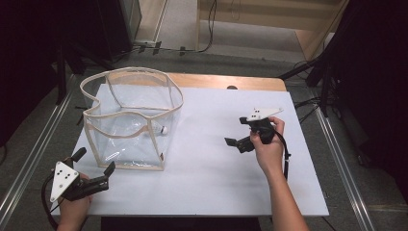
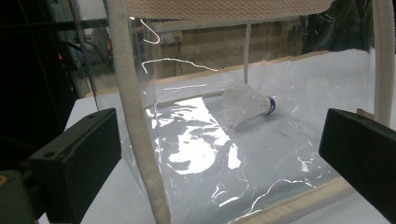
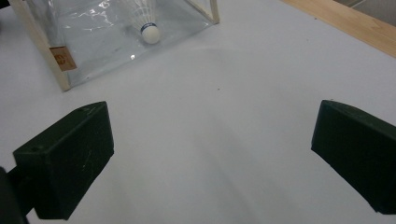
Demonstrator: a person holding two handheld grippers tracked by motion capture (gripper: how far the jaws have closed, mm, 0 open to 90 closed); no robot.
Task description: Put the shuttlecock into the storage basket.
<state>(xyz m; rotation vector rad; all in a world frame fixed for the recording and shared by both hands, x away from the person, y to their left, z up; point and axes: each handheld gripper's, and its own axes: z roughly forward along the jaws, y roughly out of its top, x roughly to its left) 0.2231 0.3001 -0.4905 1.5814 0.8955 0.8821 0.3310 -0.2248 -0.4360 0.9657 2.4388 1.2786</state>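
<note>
While the left gripper (image 1: 94, 168) waits wide open and empty beside the clear bag's (image 1: 130, 120) near corner, a shuttlecock (image 2: 247, 105) lies inside on its floor; the right gripper (image 1: 235, 135), also spread, hovers well apart, probably leaving room.

Two hand-held grippers are seen, each built of black parts. The left gripper (image 1: 94, 161) is topped by a pale grey three-cornered plate dotted with small dark holes, and a black cable is looped from its rear. The right gripper (image 1: 237, 133) is fitted with a similar pale plate and a black cable trailing past the wrist. In the gripper views the jaws are shown as blocky, matte black pads with a small round recess near the tip. The forearms are left bare; no sleeves are worn.
</note>
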